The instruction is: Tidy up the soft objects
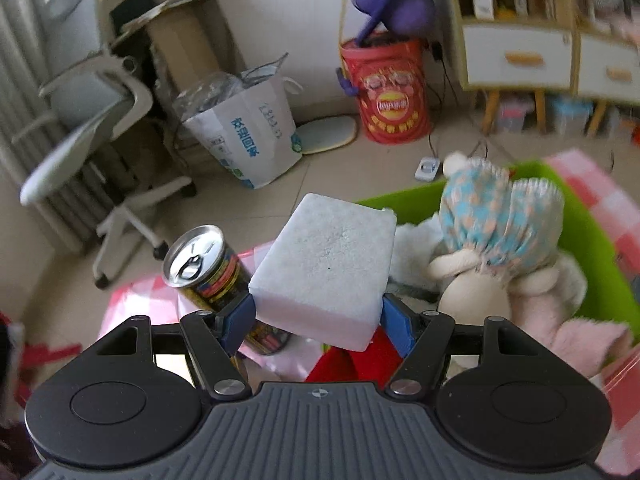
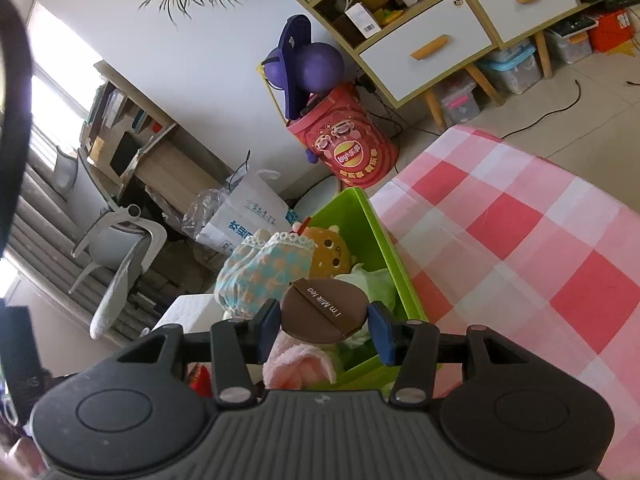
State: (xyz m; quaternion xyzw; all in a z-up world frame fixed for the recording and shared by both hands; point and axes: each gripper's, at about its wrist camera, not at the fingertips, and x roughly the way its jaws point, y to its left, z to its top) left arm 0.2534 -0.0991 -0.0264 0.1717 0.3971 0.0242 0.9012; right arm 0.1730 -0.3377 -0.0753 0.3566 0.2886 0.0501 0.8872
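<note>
Sponge [image 1: 324, 264] sits clamped in left claw [image 1: 318, 320], raised near green bin [image 1: 592, 280]; right claw [image 2: 324, 322] grips brown cushion [image 2: 322, 312] over it.

I count one white rectangular foam sponge [image 1: 324, 266] between my left claw's blue pads, one round brown "I'm Milk tea" plush disc [image 2: 323, 309] by my right, one green plastic bin [image 2: 362, 216], one upright metal drink can [image 1: 212, 276], and one doll in a blue-and-peach dotted dress [image 1: 498, 220].
</note>
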